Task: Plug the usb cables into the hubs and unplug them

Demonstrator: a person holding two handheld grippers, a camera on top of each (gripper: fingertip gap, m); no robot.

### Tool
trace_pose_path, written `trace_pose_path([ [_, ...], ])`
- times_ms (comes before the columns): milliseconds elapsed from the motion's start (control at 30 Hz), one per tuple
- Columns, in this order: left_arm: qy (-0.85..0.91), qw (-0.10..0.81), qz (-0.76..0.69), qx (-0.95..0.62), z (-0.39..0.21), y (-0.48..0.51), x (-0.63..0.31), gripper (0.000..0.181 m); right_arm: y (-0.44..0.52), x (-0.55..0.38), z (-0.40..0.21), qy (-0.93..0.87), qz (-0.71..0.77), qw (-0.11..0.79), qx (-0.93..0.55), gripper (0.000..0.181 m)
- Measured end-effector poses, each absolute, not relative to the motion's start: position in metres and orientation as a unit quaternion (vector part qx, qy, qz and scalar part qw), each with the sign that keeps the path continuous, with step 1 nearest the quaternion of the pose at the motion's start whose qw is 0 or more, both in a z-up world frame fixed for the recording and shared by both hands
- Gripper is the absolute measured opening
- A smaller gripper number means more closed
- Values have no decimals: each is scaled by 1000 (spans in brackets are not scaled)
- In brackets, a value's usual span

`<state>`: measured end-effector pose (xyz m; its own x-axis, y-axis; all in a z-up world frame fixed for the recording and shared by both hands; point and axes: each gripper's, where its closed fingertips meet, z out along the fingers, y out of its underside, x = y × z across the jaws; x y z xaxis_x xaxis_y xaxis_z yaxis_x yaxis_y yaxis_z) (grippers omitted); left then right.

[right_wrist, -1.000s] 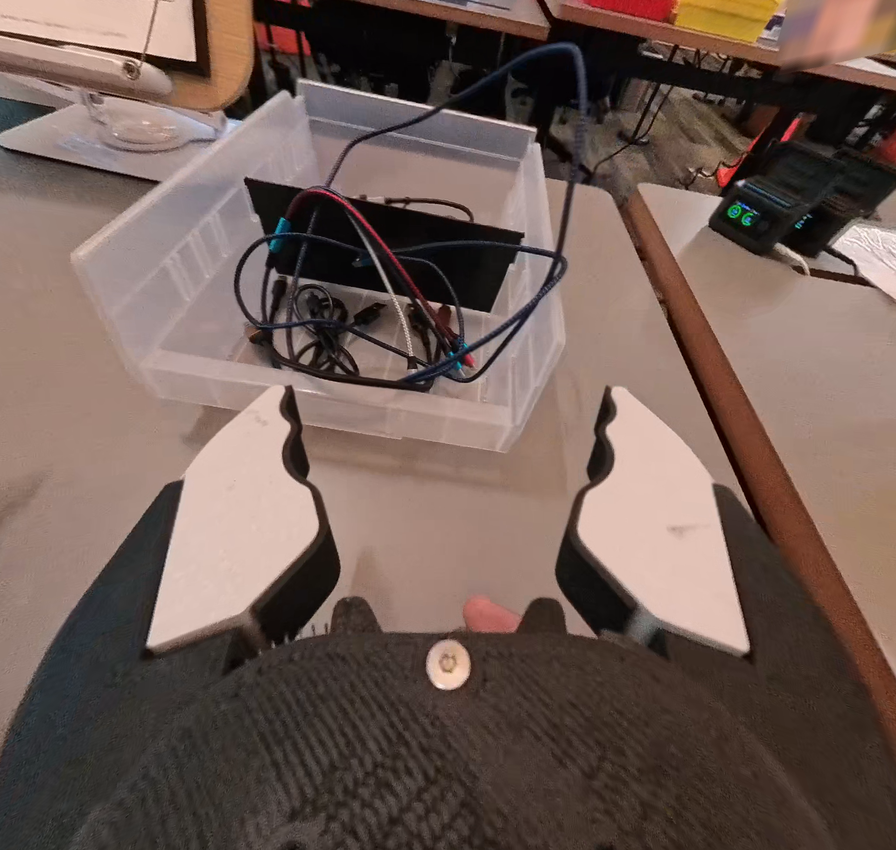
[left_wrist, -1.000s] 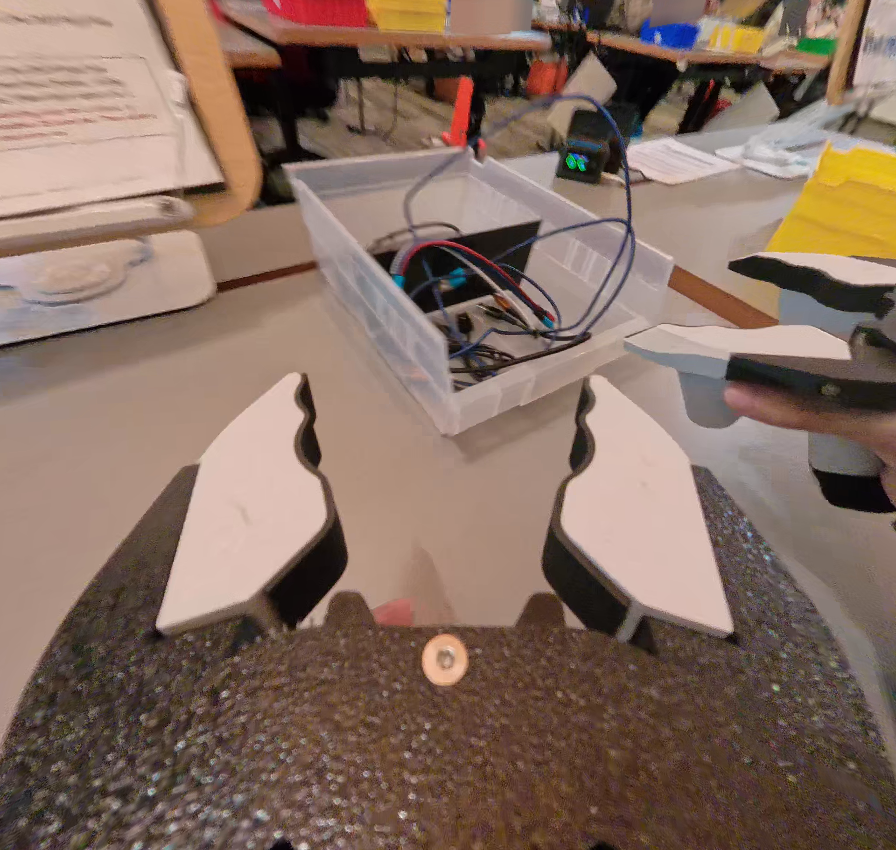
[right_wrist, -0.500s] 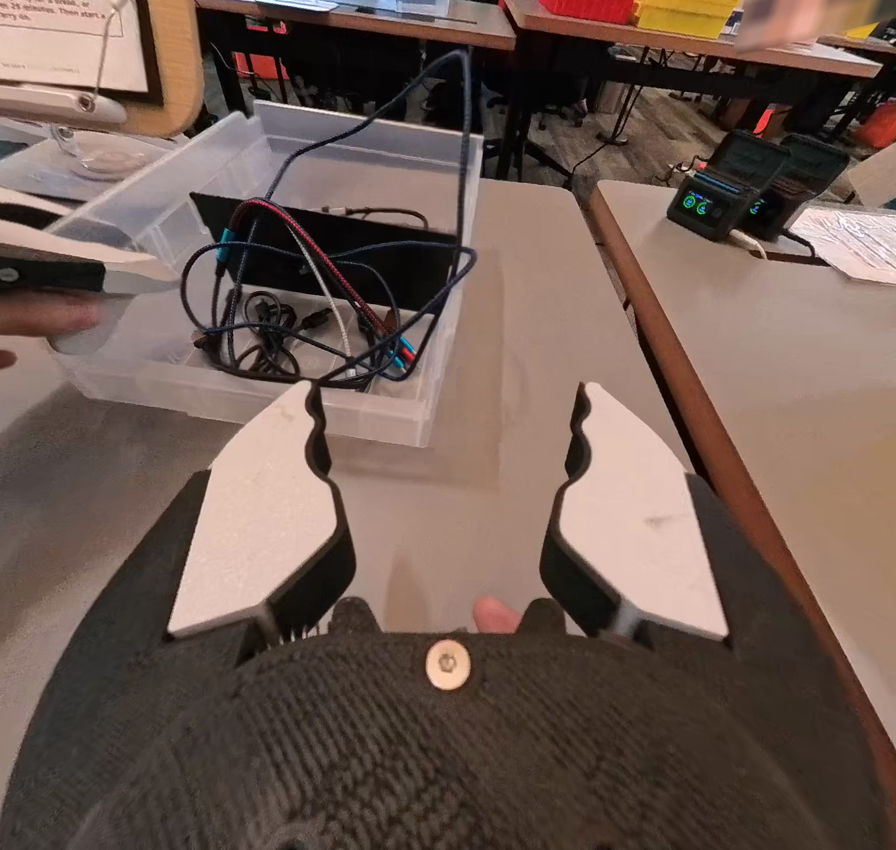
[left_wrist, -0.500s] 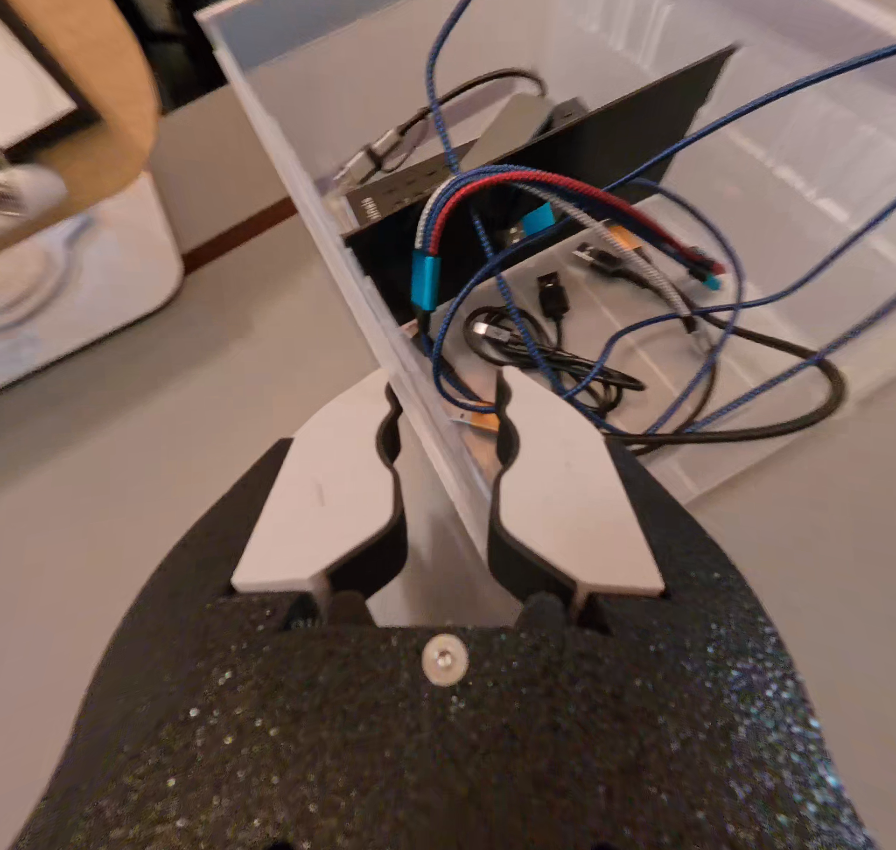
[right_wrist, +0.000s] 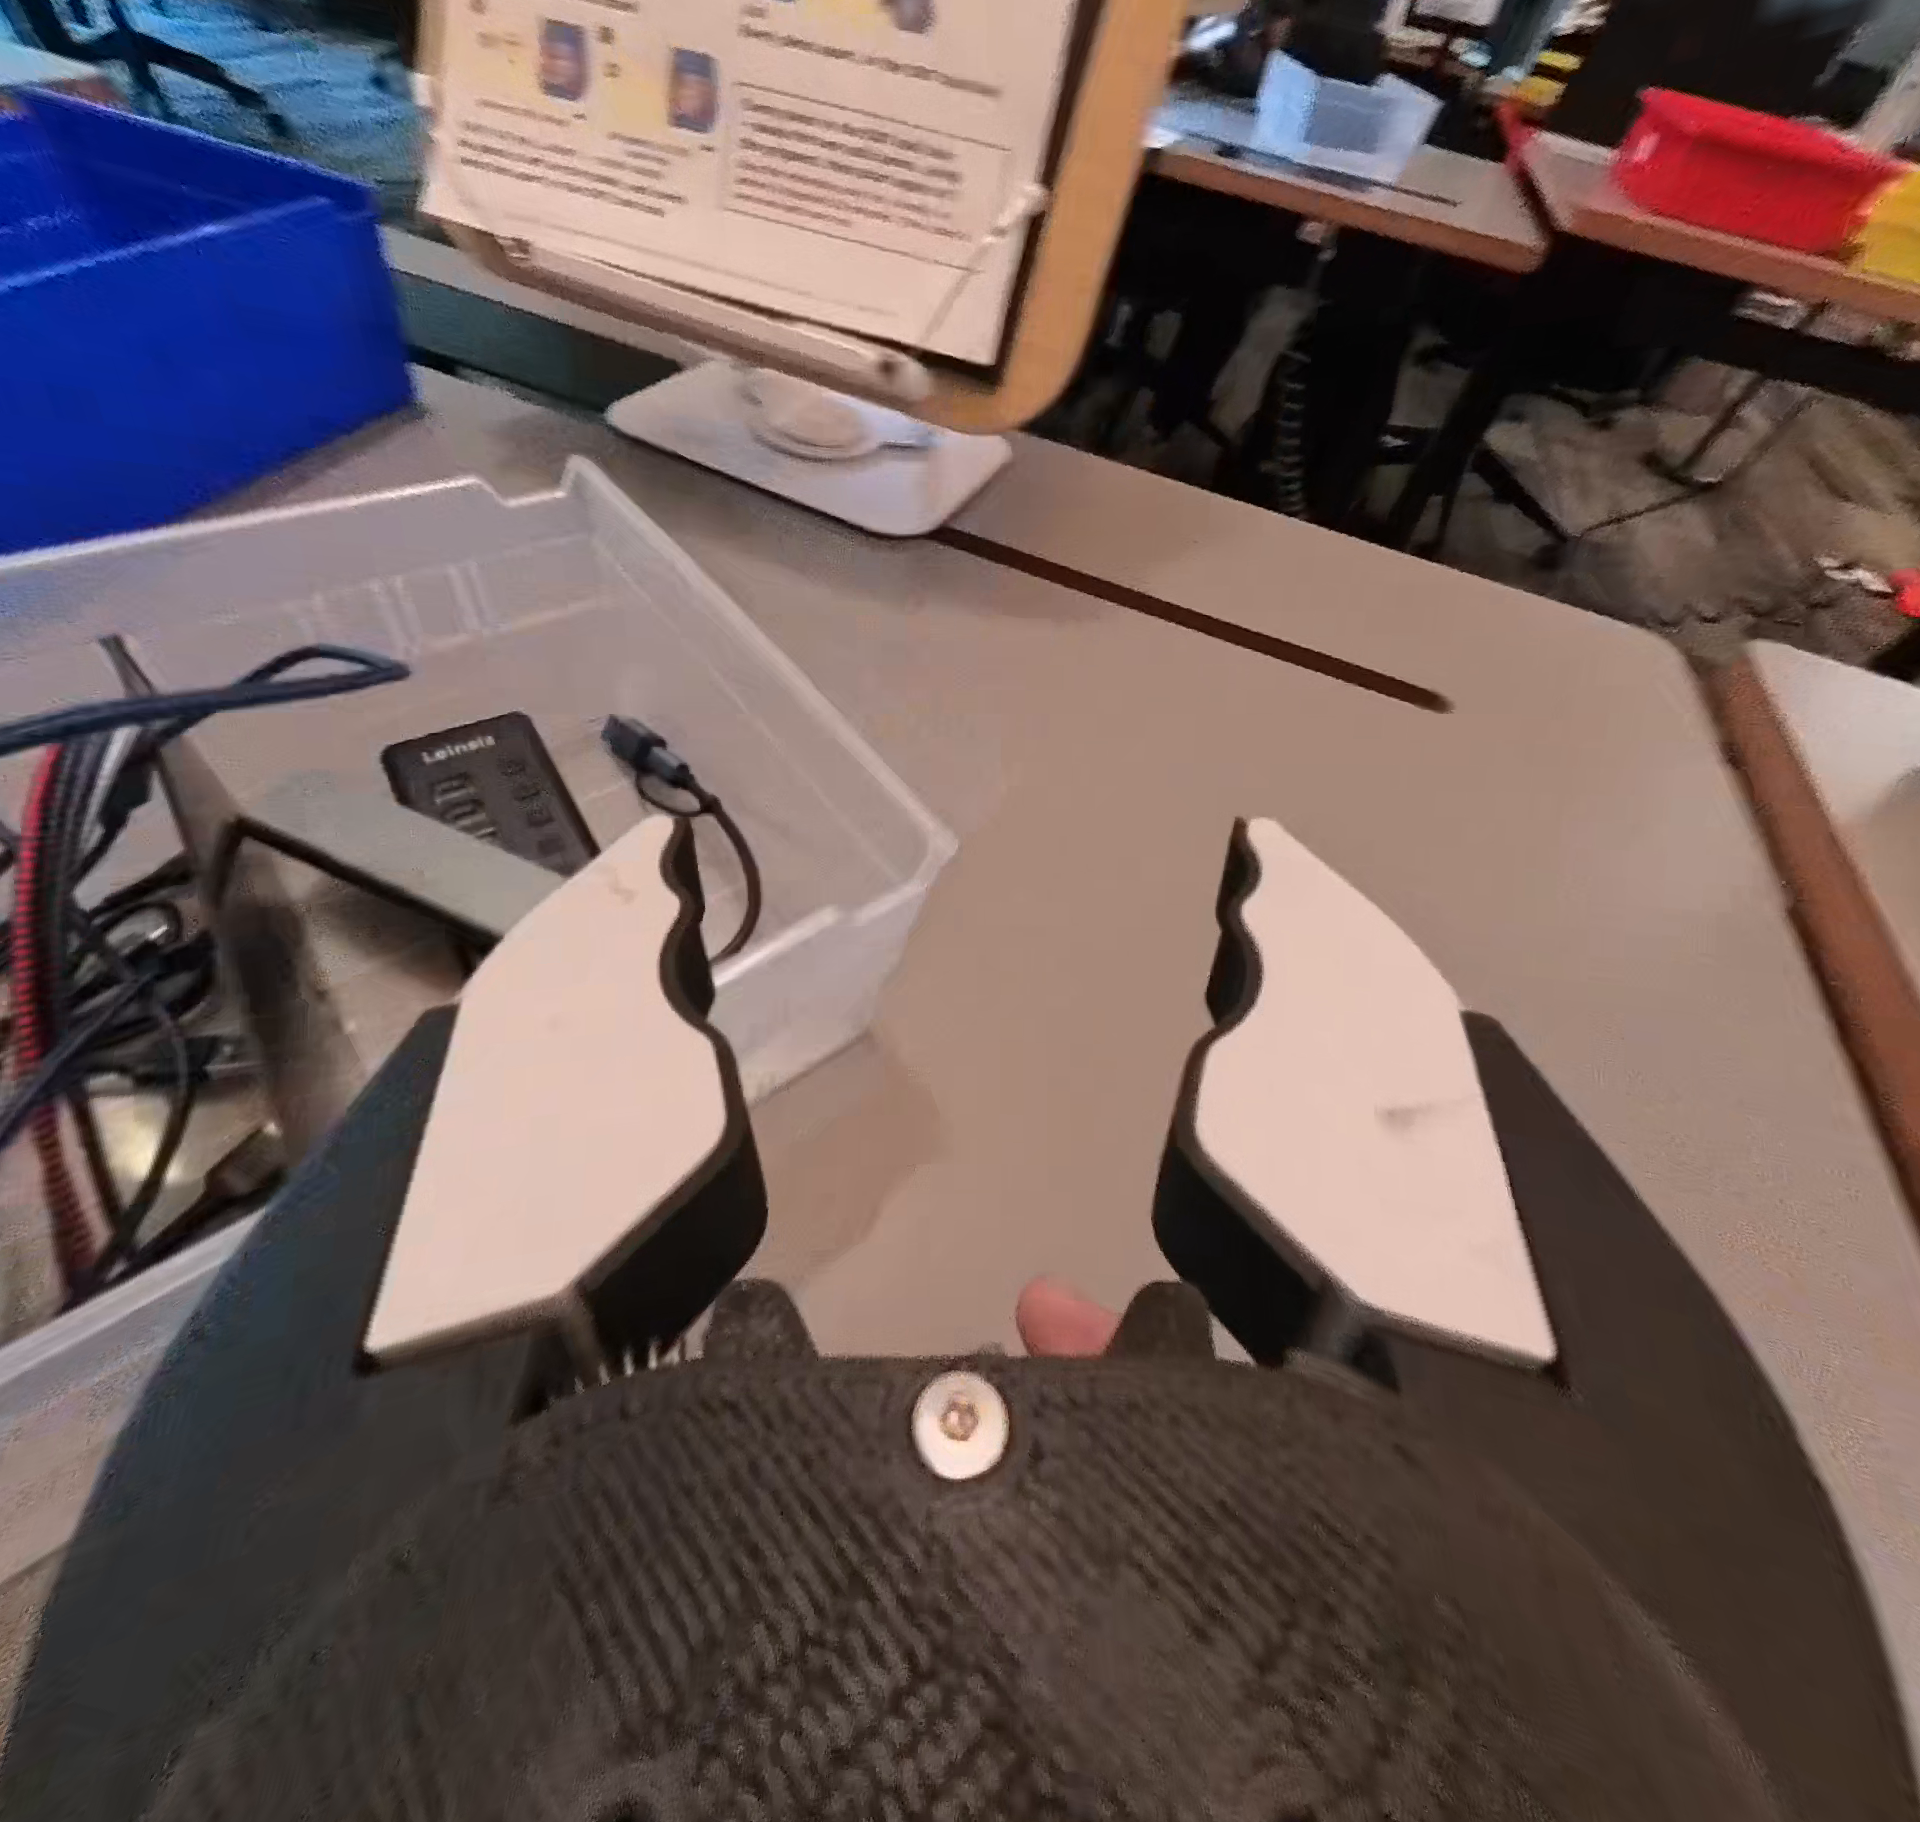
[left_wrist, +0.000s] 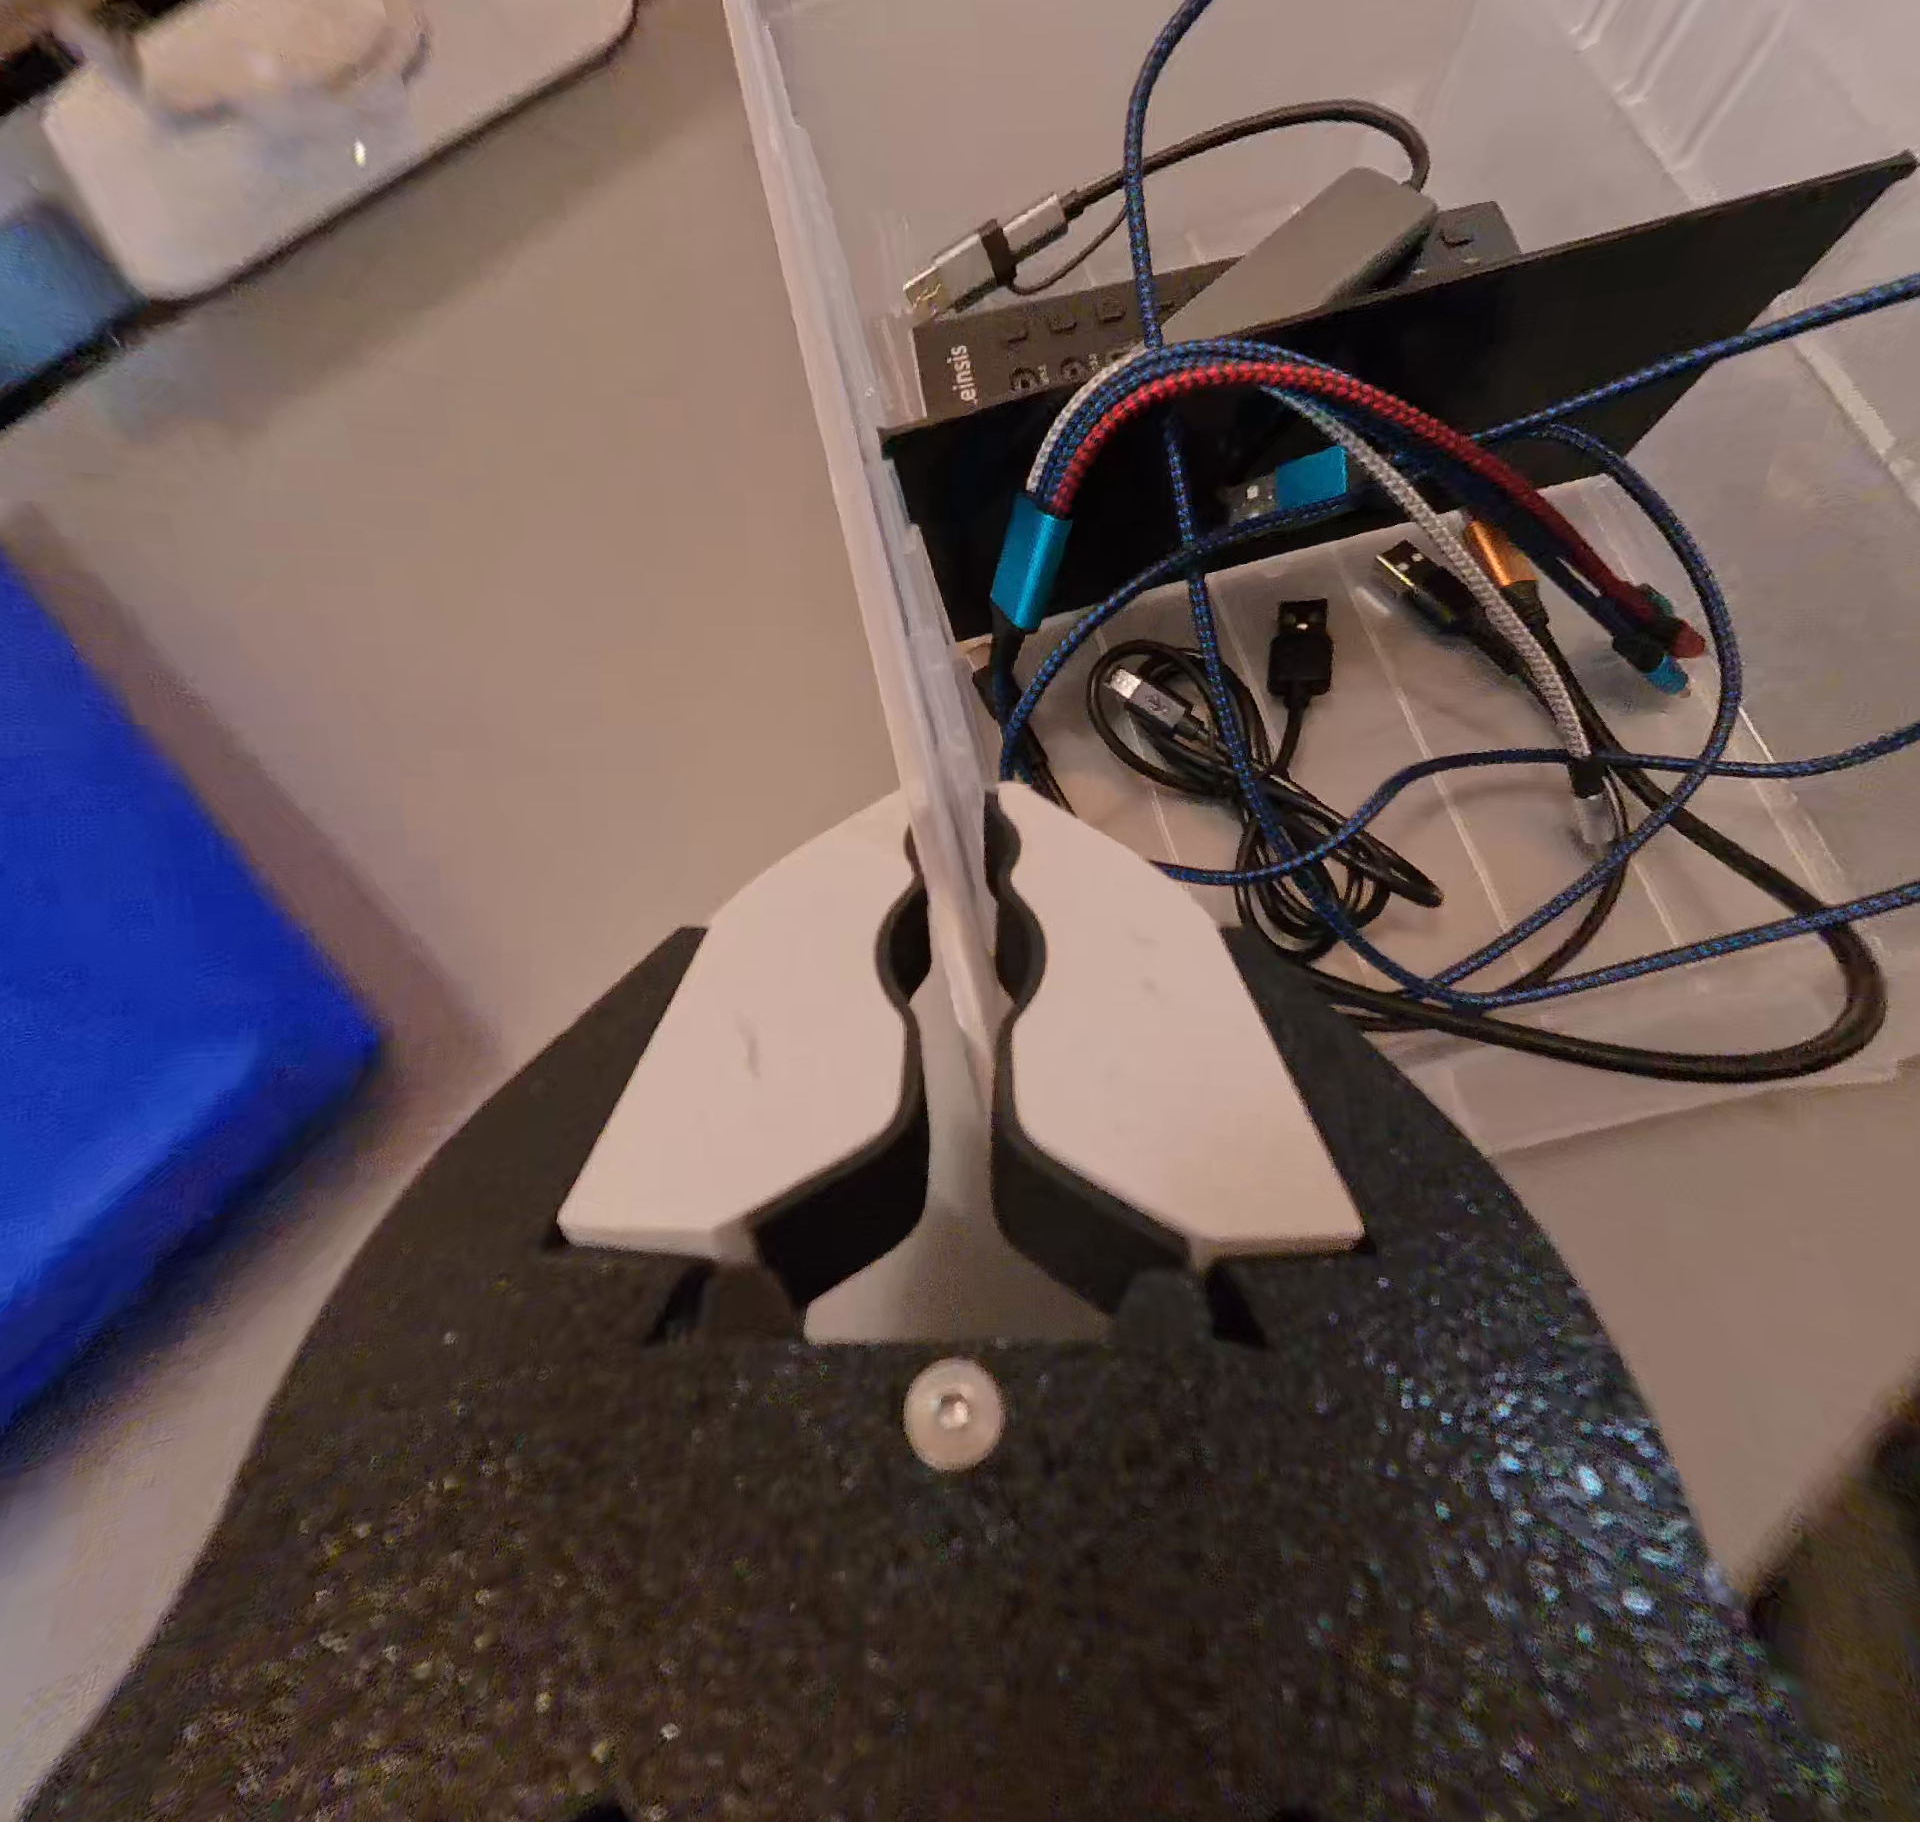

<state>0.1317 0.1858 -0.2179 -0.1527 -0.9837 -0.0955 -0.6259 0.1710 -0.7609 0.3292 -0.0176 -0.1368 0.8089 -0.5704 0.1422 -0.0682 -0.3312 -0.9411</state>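
A clear plastic bin (left_wrist: 831,338) holds a tangle of USB cables (left_wrist: 1299,764) in front of a black divider (left_wrist: 1558,349). Behind the divider lie a black USB hub (left_wrist: 1091,338) and a grey hub (left_wrist: 1320,245). My left gripper (left_wrist: 951,827) is shut on the bin's left wall near its front corner. In the right wrist view the bin (right_wrist: 831,764) sits at the left, with the black hub (right_wrist: 488,785) and a black plug (right_wrist: 644,754) inside. My right gripper (right_wrist: 956,837) is open and empty above the bin's right corner and the table.
A blue bin (right_wrist: 156,318) stands to the left of the clear bin, and shows blurred in the left wrist view (left_wrist: 125,941). A framed instruction sheet on a white stand (right_wrist: 790,162) is behind. The grey table (right_wrist: 1351,837) ends at a brown edge on the right.
My left gripper moved in from an open hover and closed on the bin's left wall. The bin has turned and shifted left. My right gripper stayed open and swung toward the bin's right corner.
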Motion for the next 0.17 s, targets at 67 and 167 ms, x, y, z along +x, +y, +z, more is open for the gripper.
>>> trace_pose_path([
  [67, 704, 284, -286, -585, -218, 202, 69, 5, 21, 296, -142, 172, -180, 560, -790, 99],
  [167, 694, 261, -262, -618, -219, 229, -17, 5, 81, 247, -145, 145, -103, 594, -785, 100],
])
